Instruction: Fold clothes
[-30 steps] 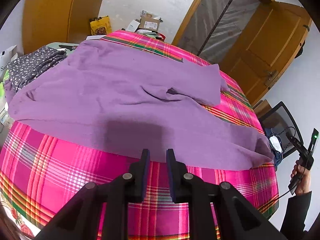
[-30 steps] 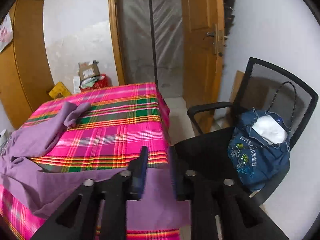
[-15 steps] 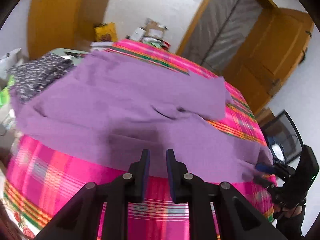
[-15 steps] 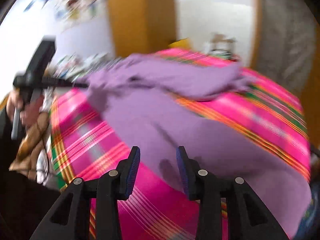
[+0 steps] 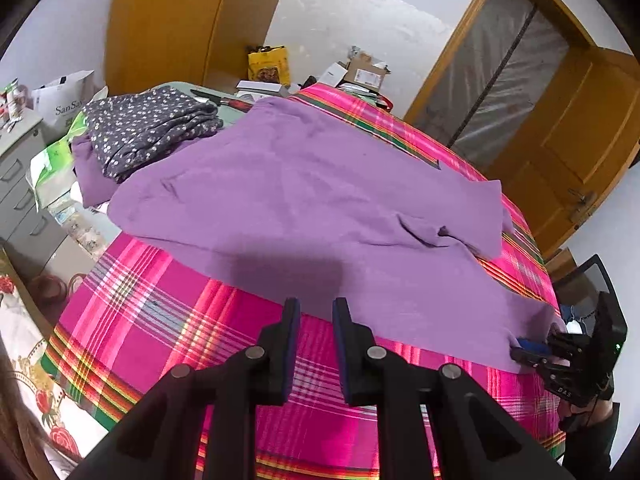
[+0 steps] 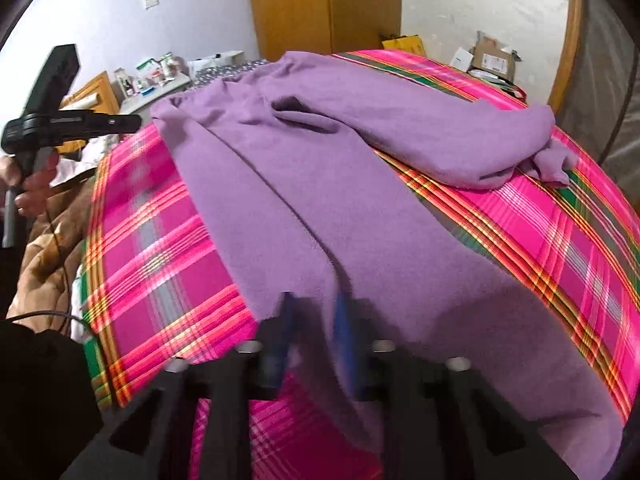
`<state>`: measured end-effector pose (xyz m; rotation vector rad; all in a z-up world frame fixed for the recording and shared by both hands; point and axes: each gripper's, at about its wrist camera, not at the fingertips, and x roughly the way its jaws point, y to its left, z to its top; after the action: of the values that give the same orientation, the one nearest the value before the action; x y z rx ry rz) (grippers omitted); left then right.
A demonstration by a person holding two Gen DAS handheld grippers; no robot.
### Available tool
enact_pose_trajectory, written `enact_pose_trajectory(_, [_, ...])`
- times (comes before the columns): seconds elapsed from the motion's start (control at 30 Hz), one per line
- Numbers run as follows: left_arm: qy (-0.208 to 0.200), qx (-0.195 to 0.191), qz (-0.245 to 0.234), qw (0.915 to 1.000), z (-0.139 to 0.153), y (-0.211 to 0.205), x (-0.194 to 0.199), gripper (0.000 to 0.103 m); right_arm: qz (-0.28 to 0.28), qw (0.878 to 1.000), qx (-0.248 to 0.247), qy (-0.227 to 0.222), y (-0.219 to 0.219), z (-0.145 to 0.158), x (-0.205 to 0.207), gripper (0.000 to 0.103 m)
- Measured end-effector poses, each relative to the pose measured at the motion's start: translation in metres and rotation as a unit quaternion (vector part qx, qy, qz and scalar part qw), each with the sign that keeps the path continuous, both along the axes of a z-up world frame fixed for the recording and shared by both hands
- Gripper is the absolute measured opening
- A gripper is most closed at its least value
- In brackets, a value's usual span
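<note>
Folding barely begun, going by how things lie. Far left of the left wrist view: a dotted dark garment (image 5: 148,128) sits bunched in a pile at upper left, looks already folded and set aside, partly over a purple edge. Centre of that view: the purple garment (image 5: 304,200) lies spread flat over the worktop (image 5: 160,320) with its pink plaid cloth; looks like trousers, one leg running toward lower right, the other doubled over at mid-right. No fold made in it yet.

Left gripper (image 5: 316,320), bottom centre of the left wrist view, hovers over bare plaid just short of the garment's near hem; jaws stand a little apart with nothing between them, not touching cloth.

Right gripper (image 5: 532,350), far lower right of that view, sits at the leg's end corner. In the right wrist view it is blurred at bottom centre (image 6: 314,332), with purple fabric lying in and around the jaws. The jaws have just been closing, fabric between them; I read them as clamped on the leg end, though the blur hides pad contact.

Right wrist view, upper right: the other leg (image 6: 460,140) lies crumpled across the plaid, end bunched.

Done: one garment aside, purple one laid out, corner pinched. Left: left gripper needs a hold, then all folds, then stacking.
</note>
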<state>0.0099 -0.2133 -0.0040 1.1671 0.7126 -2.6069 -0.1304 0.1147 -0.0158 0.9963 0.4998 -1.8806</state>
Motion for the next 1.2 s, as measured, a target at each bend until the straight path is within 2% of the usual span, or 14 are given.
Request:
enact_pose_trajectory(0.2, [0.002,0.001,0.017,0.9999,-0.002,-0.011,0.008,0.016,0.072,0.997,-0.037,0.014,0.013,0.020,0.046,0.006])
enact_pose_trajectory(0.33, [-0.001,-0.001,0.047,0.9989,-0.004,-0.028,0.019,0.016,0.120,0.993,-0.021,0.006,0.021,0.012,0.077,0.006])
enact_pose_trajectory(0.43, [-0.002,0.001,0.064,0.9980,-0.006,-0.036,0.024,0.016,0.099,0.995,-0.021,0.023,0.026,0.013,0.078,0.008])
enact_pose_trajectory(0.47, [-0.002,0.002,0.066,0.9978,-0.006,-0.038,0.025,0.016,0.083,0.996,-0.029,0.030,0.028,0.017,0.074,0.014])
enact_pose_trajectory(0.5, [-0.002,0.004,0.066,0.9978,-0.006,-0.037,0.025,0.016,0.058,0.996,-0.044,0.042,0.029,0.023,0.064,0.028])
enact_pose_trajectory(0.53, [-0.001,0.004,0.064,0.9980,-0.006,-0.036,0.025,0.016,0.041,0.997,-0.053,0.049,0.029,0.025,0.057,0.036])
enact_pose_trajectory(0.57, [-0.001,0.005,0.059,0.9983,-0.006,-0.034,0.024,0.016,0.026,0.996,-0.062,0.055,0.029,0.028,0.049,0.038])
enact_pose_trajectory(0.67, [0.002,0.004,0.041,0.9992,-0.005,-0.024,0.021,0.016,0.001,0.997,-0.060,0.056,0.021,0.028,0.021,0.039])
enact_pose_trajectory(0.87, [-0.004,0.008,0.012,0.9999,-0.010,-0.006,0.011,0.016,0.005,1.000,-0.021,0.002,-0.001,0.000,-0.001,0.039])
enact_pose_trajectory(0.93, [-0.011,0.011,-0.005,0.9999,-0.014,0.004,0.005,0.016,0.003,1.000,-0.020,-0.005,-0.005,-0.005,-0.001,0.037])
enact_pose_trajectory(1.0, [-0.019,0.015,-0.026,0.9994,-0.019,0.016,-0.003,0.016,0.005,1.000,-0.026,-0.003,-0.006,-0.005,0.003,0.006])
enact_pose_trajectory(1.13, [-0.005,0.015,-0.056,0.9983,-0.015,0.031,-0.011,0.016,0.037,0.999,-0.039,0.004,-0.004,0.004,0.022,0.006])
enact_pose_trajectory(1.2, [0.004,0.015,-0.054,0.9984,-0.011,0.028,-0.010,0.016,0.079,0.996,-0.043,0.012,0.000,0.010,0.045,0.005])
